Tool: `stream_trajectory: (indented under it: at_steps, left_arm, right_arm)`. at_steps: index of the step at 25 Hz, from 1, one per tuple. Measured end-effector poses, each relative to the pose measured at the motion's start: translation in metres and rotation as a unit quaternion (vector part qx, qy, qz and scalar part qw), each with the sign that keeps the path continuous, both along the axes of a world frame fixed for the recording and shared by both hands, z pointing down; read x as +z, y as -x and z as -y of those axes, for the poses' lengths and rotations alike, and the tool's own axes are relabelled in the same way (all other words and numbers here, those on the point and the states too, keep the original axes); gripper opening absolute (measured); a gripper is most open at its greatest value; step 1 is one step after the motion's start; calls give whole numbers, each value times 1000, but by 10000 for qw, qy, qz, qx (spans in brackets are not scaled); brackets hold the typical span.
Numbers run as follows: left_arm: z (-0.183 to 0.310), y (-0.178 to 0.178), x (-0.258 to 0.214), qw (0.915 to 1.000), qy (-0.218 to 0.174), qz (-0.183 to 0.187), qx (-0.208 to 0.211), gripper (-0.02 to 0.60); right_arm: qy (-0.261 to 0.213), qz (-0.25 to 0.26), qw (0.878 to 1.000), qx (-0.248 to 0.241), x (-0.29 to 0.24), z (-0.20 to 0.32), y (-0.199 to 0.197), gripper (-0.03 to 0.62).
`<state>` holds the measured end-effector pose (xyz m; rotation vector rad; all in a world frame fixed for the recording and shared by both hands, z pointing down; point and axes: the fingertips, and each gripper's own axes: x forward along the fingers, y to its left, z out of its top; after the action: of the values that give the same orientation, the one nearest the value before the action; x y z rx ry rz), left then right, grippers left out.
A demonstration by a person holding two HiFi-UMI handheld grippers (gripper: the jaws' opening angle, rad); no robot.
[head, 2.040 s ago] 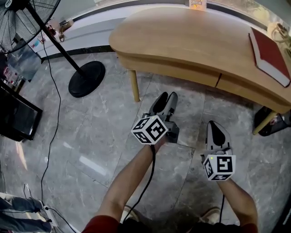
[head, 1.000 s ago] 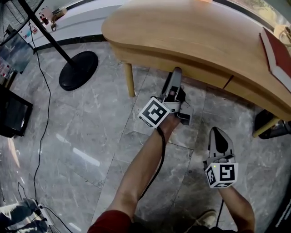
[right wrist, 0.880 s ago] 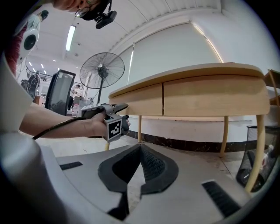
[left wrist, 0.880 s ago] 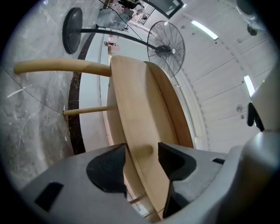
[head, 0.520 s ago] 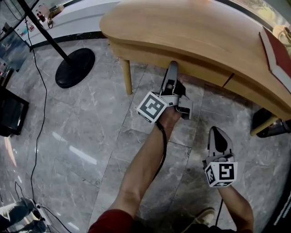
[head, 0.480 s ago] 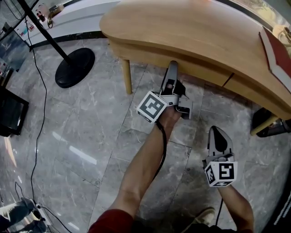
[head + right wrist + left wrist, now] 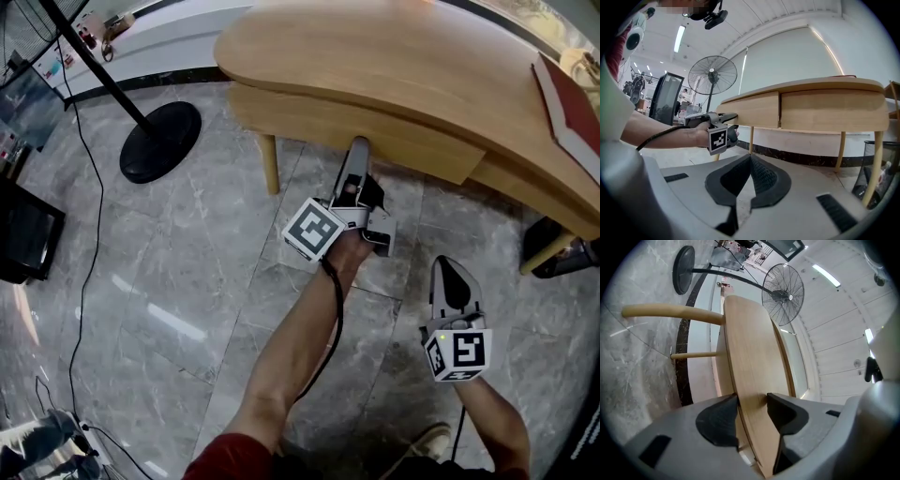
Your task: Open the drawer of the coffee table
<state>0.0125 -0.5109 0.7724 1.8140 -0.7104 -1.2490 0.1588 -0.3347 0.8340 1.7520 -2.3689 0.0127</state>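
The wooden coffee table [image 7: 394, 56] fills the top of the head view, with two drawer fronts side by side under its top. The left drawer front [image 7: 375, 131] stands a little proud of the right one [image 7: 534, 183]. My left gripper [image 7: 357, 148] reaches up to that drawer's lower edge. In the left gripper view the wooden panel [image 7: 750, 357] sits between the closing jaws of my left gripper [image 7: 752, 401], and both pads touch it. My right gripper [image 7: 452, 272] hangs over the floor, shut and empty [image 7: 751, 161]. The right gripper view shows the left gripper [image 7: 731, 116] at the drawer [image 7: 750, 110].
A fan's black round base [image 7: 159, 141] and pole stand at the left, with a cable [image 7: 84, 234] along the floor. A red book [image 7: 567, 94] lies on the table's right end. A table leg [image 7: 270, 164] is left of the gripper; a dark bin [image 7: 562, 253] is at right.
The left gripper rose from the floor area to the drawer's lower edge and took hold. The left drawer front has since come out slightly from the line of the right one. The right gripper stayed put.
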Motion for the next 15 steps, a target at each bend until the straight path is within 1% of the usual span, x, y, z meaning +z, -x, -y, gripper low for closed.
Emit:
stream_trajectory:
  at_steps: [1, 5, 6, 10, 12, 15]
  left_arm:
    - [-4, 1, -1, 10000, 5, -10, 27, 207]
    - [-19, 5, 1, 9999, 40, 142, 31, 209]
    - [-24, 6, 1, 9999, 54, 104, 48, 208]
    - [-46, 12, -3, 9994, 94, -269, 211, 207]
    - [-56, 17, -4, 9992, 101, -300, 264, 207]
    - [-72, 21, -3, 9991, 132, -202, 338, 206]
  right_arm:
    - [-1, -8, 10000, 7, -1, -1, 1, -5]
    - [-59, -63, 10000, -50, -6, -8, 7, -5]
    - [-83, -86, 9999, -66, -8, -10, 8, -5]
    - [-111, -130, 9998, -61, -13, -16, 12, -5]
    - [-131, -159, 9997, -93, -16, -20, 15, -5]
    - [-155, -173, 9996, -137, -21, -27, 19, -5]
